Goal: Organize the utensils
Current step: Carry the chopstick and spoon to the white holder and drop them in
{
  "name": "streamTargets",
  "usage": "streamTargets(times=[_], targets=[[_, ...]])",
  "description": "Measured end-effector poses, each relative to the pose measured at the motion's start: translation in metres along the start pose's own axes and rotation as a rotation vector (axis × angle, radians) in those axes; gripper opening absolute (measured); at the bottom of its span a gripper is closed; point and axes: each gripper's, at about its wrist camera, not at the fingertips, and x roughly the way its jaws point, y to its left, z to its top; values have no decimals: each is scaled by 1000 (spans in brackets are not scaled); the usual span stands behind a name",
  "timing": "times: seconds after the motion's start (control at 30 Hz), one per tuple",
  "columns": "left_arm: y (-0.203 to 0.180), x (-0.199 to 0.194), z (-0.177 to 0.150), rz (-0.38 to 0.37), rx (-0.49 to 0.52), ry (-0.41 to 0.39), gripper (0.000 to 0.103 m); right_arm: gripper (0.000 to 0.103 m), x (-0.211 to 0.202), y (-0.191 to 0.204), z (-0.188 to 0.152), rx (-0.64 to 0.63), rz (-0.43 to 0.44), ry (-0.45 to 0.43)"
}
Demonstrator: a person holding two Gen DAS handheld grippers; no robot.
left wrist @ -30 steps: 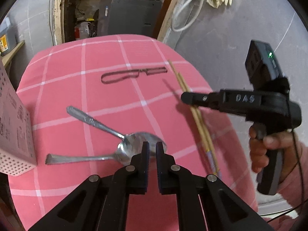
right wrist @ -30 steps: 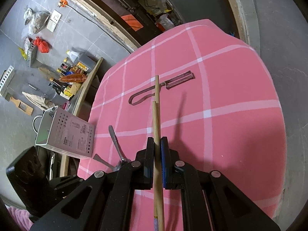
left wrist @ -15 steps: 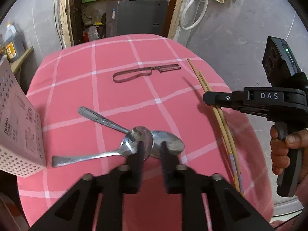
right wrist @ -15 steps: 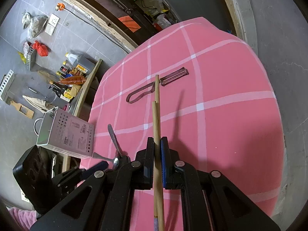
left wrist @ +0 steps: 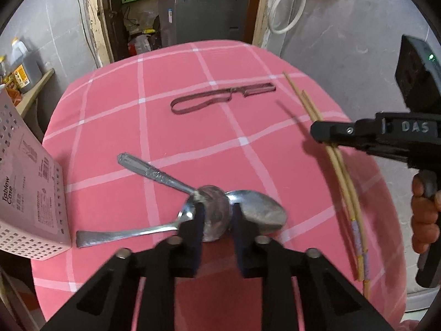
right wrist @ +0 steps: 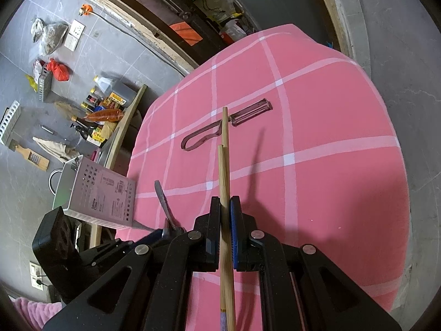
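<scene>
Two metal spoons (left wrist: 154, 175) lie crossed on the pink checked cloth (left wrist: 165, 110), their bowls overlapping. My left gripper (left wrist: 216, 215) is open, its fingers on either side of the overlapping bowls. My right gripper (right wrist: 225, 212) is shut on a pair of wooden chopsticks (right wrist: 224, 171), which also show in the left wrist view (left wrist: 339, 165) at the cloth's right edge. A wire peeler (left wrist: 220, 99) lies farther back; it also shows in the right wrist view (right wrist: 226, 129). A white perforated utensil holder (left wrist: 24, 193) stands at the left edge.
The cloth covers a small rounded table with edges close on all sides. A doorway with shelves (left wrist: 176, 13) lies behind. Bottles (right wrist: 104, 110) stand on a low shelf left of the table. Grey floor (right wrist: 399, 55) surrounds the right side.
My left gripper opened from nearly shut and came down around the spoon bowls. My right gripper stayed shut on the chopsticks and hardly moved.
</scene>
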Motion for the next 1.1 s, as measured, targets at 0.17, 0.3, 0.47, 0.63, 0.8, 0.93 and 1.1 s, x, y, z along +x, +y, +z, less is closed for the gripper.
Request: streamTargets(times=[0.17,0.3,0.47,0.63,0.8,0.93,1.1], targets=[[-4,-14,1,28,13,-40,6,6,-1,9,0,-24,7,-11],[11,-37,6,-43,-81,-81,5,6,-10,23,0,-55,29,-51],[50,-83,15,-180,-273,-160,4,6,-29,50,5,-87,79,-127],[80,-122,20,-264,-391,-237,3,6,-47,84,16,-117,146,-215],[110,-159,24,-321,-451,-315,3,6,-62,130,32,-170,233,-325],[143,-189,29,-345,-504,-390,3,6,-61,175,46,-206,313,-413],[189,-205,37,-418,-613,-458,5,6,-48,227,59,-238,391,-485]])
